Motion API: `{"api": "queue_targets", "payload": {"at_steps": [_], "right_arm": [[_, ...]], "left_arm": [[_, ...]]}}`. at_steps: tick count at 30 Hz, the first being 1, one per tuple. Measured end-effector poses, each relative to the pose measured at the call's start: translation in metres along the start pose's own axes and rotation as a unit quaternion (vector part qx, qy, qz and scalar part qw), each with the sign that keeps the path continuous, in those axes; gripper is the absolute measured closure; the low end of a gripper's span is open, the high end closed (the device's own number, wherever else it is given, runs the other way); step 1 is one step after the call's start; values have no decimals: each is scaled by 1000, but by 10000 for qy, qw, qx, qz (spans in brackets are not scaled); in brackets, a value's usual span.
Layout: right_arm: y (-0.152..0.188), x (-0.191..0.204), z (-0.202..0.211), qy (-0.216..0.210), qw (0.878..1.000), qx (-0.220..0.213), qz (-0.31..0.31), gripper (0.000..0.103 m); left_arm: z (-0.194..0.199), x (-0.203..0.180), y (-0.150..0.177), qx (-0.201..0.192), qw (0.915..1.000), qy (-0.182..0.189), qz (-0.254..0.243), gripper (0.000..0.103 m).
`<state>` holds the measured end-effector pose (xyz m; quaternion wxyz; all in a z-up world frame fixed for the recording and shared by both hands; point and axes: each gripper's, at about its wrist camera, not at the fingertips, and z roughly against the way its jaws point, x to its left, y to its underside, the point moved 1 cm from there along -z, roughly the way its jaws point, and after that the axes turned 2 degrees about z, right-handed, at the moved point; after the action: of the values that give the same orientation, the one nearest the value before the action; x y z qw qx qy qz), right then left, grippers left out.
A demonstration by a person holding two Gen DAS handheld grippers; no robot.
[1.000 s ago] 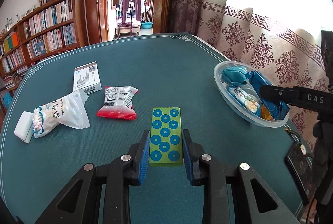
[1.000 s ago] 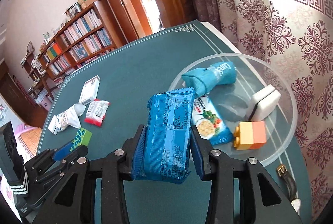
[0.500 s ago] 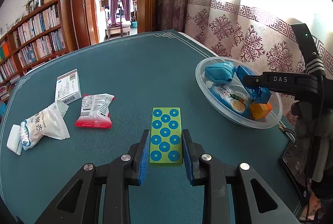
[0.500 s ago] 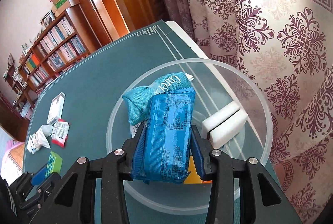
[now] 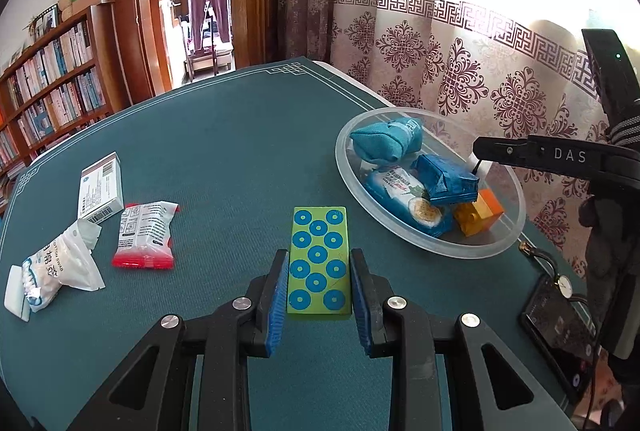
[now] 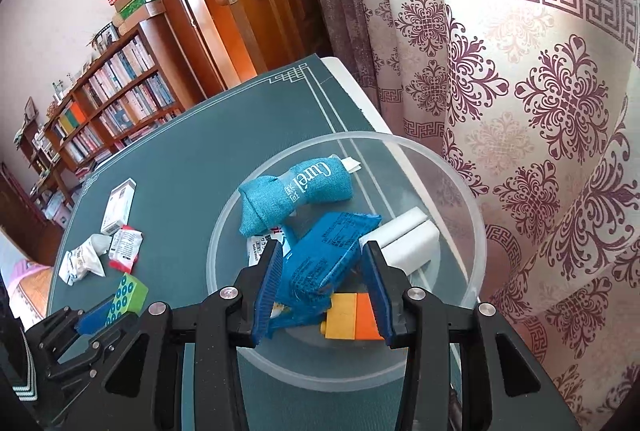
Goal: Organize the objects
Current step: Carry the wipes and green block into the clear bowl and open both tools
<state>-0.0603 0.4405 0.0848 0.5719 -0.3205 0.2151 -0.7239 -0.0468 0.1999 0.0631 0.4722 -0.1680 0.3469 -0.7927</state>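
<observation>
- My left gripper (image 5: pixel 319 305) sits low over the table (image 5: pixel 224 159), level, pointing at the far edge; its pads bracket the near half of the green block (image 5: pixel 319 263).
- My right gripper (image 6: pixel 322 285) is tipped down into the clear bowl (image 6: pixel 460 183) by the curtain (image 6: pixel 520 71).
- The left view shows what the right barely catches: a white box (image 5: pixel 100 194), a red-edged packet (image 5: pixel 146 239), a swab bag (image 5: pixel 60 273) and a white eraser (image 5: pixel 16 293) off to the left, well apart from the bowl, plus a phone (image 5: pixel 560 331) at the near right edge.
- The right view shows the white sponge (image 6: pixel 404 241) at the bowl's far side (hidden from the left camera).
- Left jaws: closed in on the green block, pads against its long sides as far as I can tell.
- Right jaws: spread wide. The blue packet (image 6: pixel 324 259) lies tilted between them in the bowl, leaning on the other snack pack (image 5: pixel 404 201) and the orange-yellow brick (image 6: pixel 352 315); the right pad is clear of it, the left pad is close, contact unclear.
- A teal cloth roll (image 6: pixel 296 193) lies at the back of the bowl.
</observation>
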Motion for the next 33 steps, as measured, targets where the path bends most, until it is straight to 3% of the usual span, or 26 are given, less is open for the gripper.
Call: {"api": "queue_targets", "payload": {"at_steps": [20, 28, 33], "right_arm": [[6, -20, 26, -74, 9998, -208, 35, 60], [6, -26, 22, -88, 9998, -180, -18, 60], [6, -27, 21, -94, 9998, -198, -41, 60]], "left_arm": [[-52, -65, -53, 145, 9945, 918, -491, 72], [-75, -66, -58, 200, 9956, 812, -430, 71], [-73, -59, -56, 160, 9966, 739, -326, 62]]}}
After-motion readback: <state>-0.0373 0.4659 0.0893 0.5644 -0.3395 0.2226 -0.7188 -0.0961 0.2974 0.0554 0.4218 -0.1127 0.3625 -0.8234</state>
